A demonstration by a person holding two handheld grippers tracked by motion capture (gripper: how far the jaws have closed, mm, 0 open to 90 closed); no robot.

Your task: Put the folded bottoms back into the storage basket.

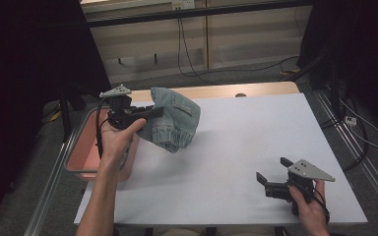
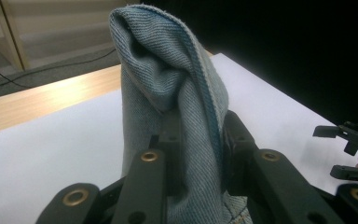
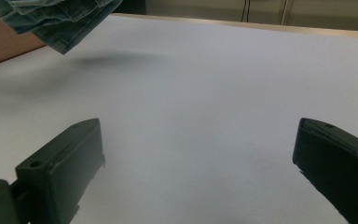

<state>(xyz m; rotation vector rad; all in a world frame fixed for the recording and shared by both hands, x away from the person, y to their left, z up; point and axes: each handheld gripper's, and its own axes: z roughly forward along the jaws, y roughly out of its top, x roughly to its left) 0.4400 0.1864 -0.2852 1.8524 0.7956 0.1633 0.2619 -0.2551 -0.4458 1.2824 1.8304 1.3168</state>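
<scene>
The denim garment point(image 1: 173, 118) is held clear of the table point(image 1: 236, 147), near its far left corner, just beside the pink tray point(image 1: 81, 152) that stands at the left edge. It is gripped by the left gripper point(image 1: 150, 113), whose jaws are closed tight on a bunched fold of the cloth; in the left gripper view the denim point(image 2: 177, 93) is seen pinched between the two black jaws and rising above them. The rest of the garment hangs loose below the grip, and its shadow falls on the white surface, which confirms that no part is resting there. The right gripper point(image 1: 271, 178) is kept low near the near right corner, jaws spread wide with nothing between them. This is judged a waiting posture, leaving it free to take a second hold on the cloth.
</scene>
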